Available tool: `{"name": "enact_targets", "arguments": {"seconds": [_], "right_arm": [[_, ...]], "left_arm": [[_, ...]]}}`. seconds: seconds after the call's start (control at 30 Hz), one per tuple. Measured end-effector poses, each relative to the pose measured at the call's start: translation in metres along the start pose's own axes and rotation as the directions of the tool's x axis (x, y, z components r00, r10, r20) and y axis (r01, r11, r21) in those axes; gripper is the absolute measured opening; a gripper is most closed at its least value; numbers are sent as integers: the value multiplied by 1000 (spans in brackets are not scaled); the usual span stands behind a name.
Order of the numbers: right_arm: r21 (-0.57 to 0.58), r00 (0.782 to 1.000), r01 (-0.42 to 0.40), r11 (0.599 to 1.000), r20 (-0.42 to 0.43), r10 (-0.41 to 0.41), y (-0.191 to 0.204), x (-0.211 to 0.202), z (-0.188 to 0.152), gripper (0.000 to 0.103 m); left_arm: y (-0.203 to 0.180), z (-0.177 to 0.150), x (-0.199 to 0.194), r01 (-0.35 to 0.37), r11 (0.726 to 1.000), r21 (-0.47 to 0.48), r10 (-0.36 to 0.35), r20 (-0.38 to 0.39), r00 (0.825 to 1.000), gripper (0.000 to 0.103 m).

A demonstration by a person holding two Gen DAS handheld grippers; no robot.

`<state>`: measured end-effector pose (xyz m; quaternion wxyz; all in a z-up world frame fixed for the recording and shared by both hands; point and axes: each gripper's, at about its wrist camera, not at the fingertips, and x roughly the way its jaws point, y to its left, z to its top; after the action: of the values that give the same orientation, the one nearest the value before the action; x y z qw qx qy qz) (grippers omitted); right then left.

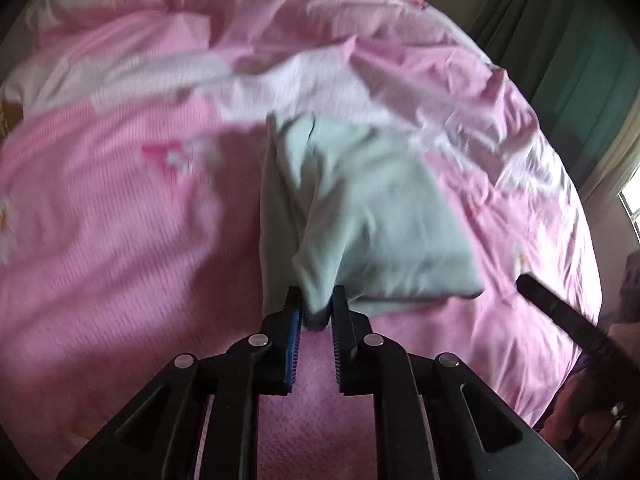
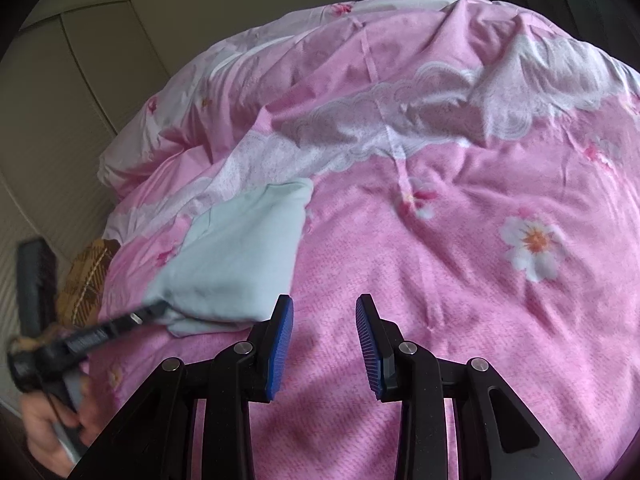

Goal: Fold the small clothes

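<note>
Pale-green garment (image 1: 372, 216) lies partly folded on pink duvet (image 1: 120, 240); left gripper (image 1: 317, 306) pinches its near edge — fold unfinished. Right gripper (image 2: 325, 320) spread wide, empty.

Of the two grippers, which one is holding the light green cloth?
The left gripper: its fingers are closed on the near edge of the light green cloth. The right gripper is open, with only pink bedcover between its fingers.

A rumpled pink duvet (image 2: 460, 280) printed with white flowers and lacy white bands covers the bed ahead of me. At two o'clock hangs a dark green curtain (image 1: 568, 52), with a bright window (image 1: 632, 212) at three. At ten o'clock stand pale wardrobe doors (image 2: 80, 80); a brown plaid cushion (image 2: 86, 280) sits at nine.
</note>
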<state>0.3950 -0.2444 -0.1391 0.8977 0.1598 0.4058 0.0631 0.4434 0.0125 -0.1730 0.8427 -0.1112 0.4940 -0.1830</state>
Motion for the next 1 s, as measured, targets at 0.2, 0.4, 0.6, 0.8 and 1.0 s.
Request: {"name": "enact_targets", "arguments": {"seconds": [0.2,0.4,0.6,0.8,1.0], "right_arm": [[-95,1000,-9,995,-8,9,19,3,11,34],[-237,999,-34,971,-16,31,56,8,19,34],[-257,999,3,966,-34,-12,58,21,-7,34],[-218,999,4,976,-35,-12,46,25,-15,34],[-209,998,12,978,-54,-23,39,37,-19,34]], "left_arm": [[10,-5,-10,19,999,-39,-18,45,999,42],[20,19,-37,28,999,-42,-23,113,993,49],[24,64,-8,75,997,-12,-75,57,996,41],[15,78,27,92,995,44,-92,6,996,22],[18,82,35,62,996,60,-62,5,998,6]]}}
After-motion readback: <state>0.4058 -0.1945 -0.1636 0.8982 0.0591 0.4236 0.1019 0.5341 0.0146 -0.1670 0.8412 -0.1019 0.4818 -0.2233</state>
